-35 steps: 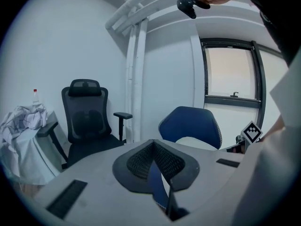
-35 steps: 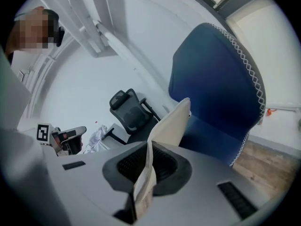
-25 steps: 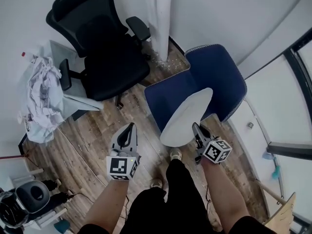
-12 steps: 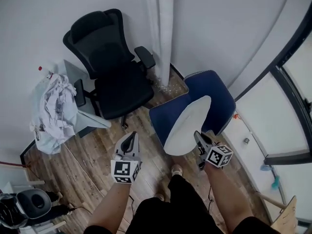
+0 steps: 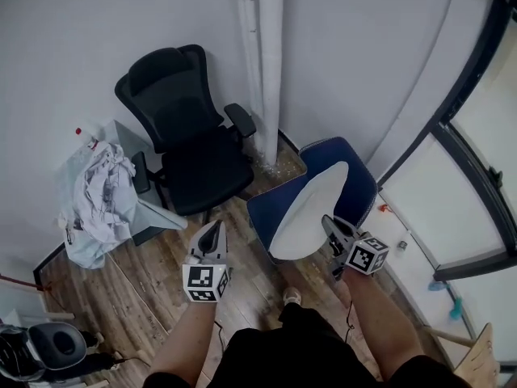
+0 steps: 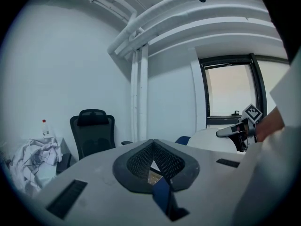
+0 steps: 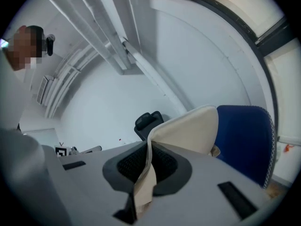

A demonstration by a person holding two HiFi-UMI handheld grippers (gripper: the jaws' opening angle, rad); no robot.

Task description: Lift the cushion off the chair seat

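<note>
A cream oval cushion [image 5: 311, 208] hangs tilted over the seat of the blue chair [image 5: 275, 204], its near edge raised. My right gripper [image 5: 333, 231] is shut on that near edge, and in the right gripper view the cushion [image 7: 188, 131] fabric is pinched between the pads at the right gripper [image 7: 148, 147]. Behind it shows the blue chair [image 7: 244, 135]. Whether the cushion's far end still touches the chair is hidden. My left gripper [image 5: 213, 231] hovers left of the chair, over the wood floor, shut and holding nothing. In the left gripper view, that left gripper [image 6: 151, 145] points toward the wall.
A black office chair [image 5: 190, 144] stands against the wall left of a white pipe [image 5: 262, 55]. Crumpled white cloth [image 5: 101, 192] lies on a grey table at left. A dark-framed window [image 5: 464, 128] runs along the right. The person's shoe [image 5: 291, 297] is below the blue chair.
Both grippers have risen. The right one has carried the cushion's near edge higher above the blue seat. The left gripper stays shut and holds nothing.
</note>
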